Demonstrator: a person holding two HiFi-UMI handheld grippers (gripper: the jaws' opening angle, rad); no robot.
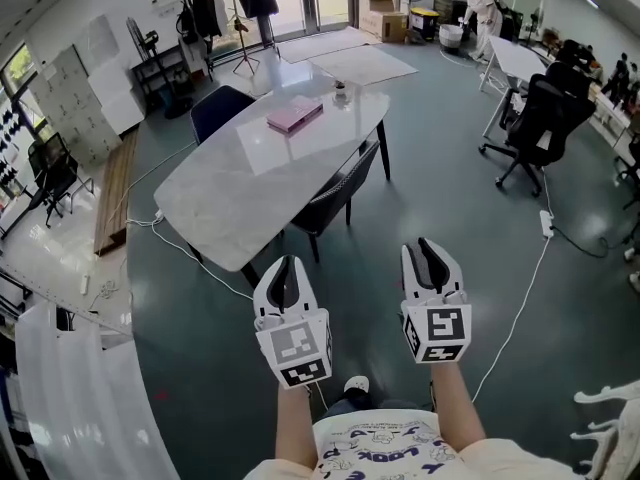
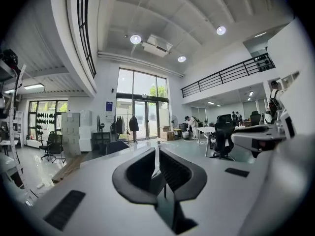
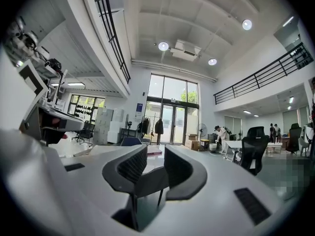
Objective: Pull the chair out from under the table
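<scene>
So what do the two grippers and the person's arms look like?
Both the left gripper and right gripper have white plastic bodies with black ribbed pads tapering to a point. Each carries a white cube printed with black square markers. No cables show. The forearms are bare below a pale short-sleeved T-shirt with dark blue print.

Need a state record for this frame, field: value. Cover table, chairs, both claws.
table: white marble top, holds a pink book and a cup
dark chair: tucked under the table's near side, not yet pulled out
blue chair: at the table's far side
left claw: shut, empty, clear of the dark chair
right claw: open, empty, clear of the dark chair
</scene>
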